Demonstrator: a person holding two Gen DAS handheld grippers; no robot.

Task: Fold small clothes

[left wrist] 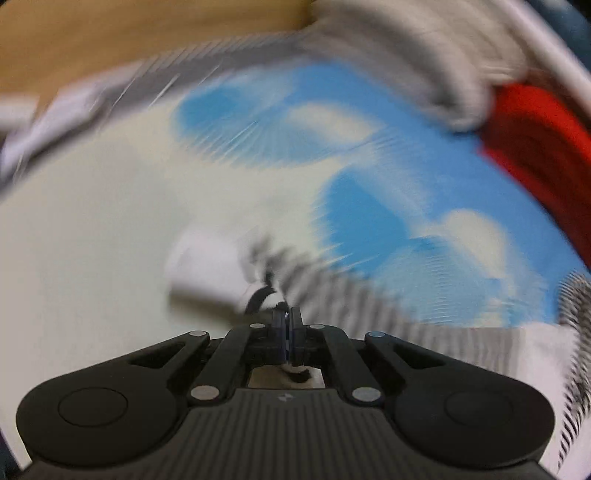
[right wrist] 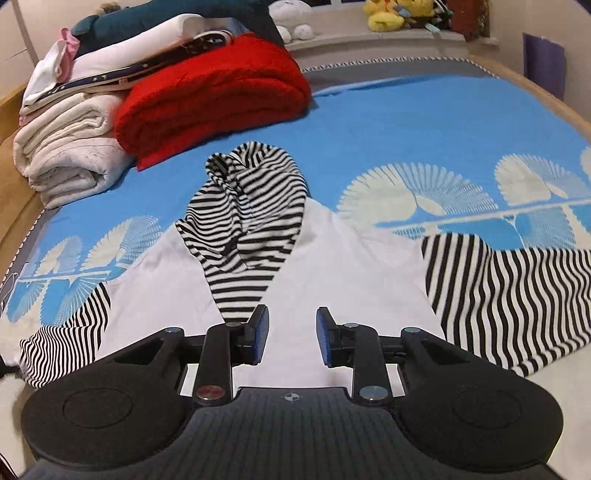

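Note:
A small white hooded top (right wrist: 314,273) with a black-and-white striped hood (right wrist: 247,206) and striped sleeves (right wrist: 498,295) lies spread on the blue-and-white bedspread (right wrist: 406,122). My right gripper (right wrist: 291,338) is open and empty, just above the top's white body near its lower edge. The left wrist view is blurred by motion. My left gripper (left wrist: 287,317) is shut on a pinch of striped fabric (left wrist: 264,291) of the top, whose striped and white cloth (left wrist: 461,332) trails to the right.
A folded red blanket (right wrist: 214,96) and a stack of white folded bedding (right wrist: 66,147) sit at the bed's far left, with more clothes on top. Plush toys (right wrist: 395,11) line a shelf behind. A wooden bed frame (right wrist: 546,99) borders the right. The red blanket also shows in the left wrist view (left wrist: 535,147).

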